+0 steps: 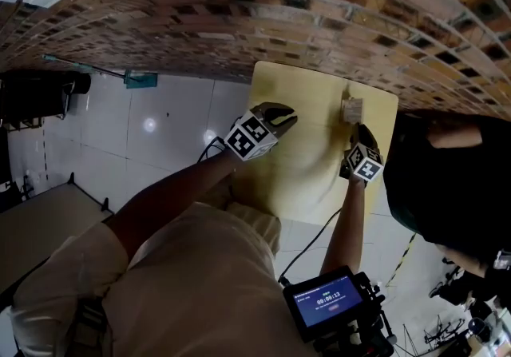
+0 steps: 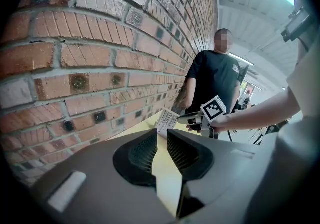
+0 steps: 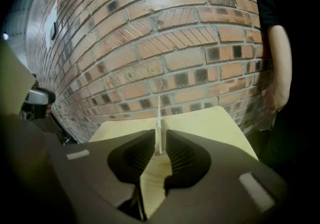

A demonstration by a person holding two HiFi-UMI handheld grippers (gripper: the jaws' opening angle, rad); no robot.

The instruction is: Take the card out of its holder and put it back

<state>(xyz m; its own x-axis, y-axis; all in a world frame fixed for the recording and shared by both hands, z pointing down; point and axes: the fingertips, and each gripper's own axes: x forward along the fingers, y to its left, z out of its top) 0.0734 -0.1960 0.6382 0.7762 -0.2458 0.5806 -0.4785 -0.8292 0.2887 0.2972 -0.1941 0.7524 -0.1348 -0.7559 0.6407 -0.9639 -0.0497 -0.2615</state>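
A white printed card (image 1: 351,108) stands upright in a small clear holder on the yellow table (image 1: 311,180), close to the brick wall. In the right gripper view I see the card (image 3: 159,113) edge-on, rising out of the holder (image 3: 163,140). My right gripper (image 3: 161,140) has its tips at the card's near edge; the jaws stand a little apart, one on each side, and do not visibly press on it. In the left gripper view the card (image 2: 167,119) shows its face, with the right gripper (image 2: 186,117) beside it. My left gripper (image 1: 287,117) hovers over the table's left half, narrowly open and empty (image 2: 162,140).
The brick wall (image 1: 279,12) runs right behind the table. A person in a black shirt (image 1: 447,180) stands at the table's right side, one arm (image 3: 277,67) hanging near it. White tiled floor (image 1: 160,124) lies to the left. A small screen device (image 1: 327,299) hangs below me.
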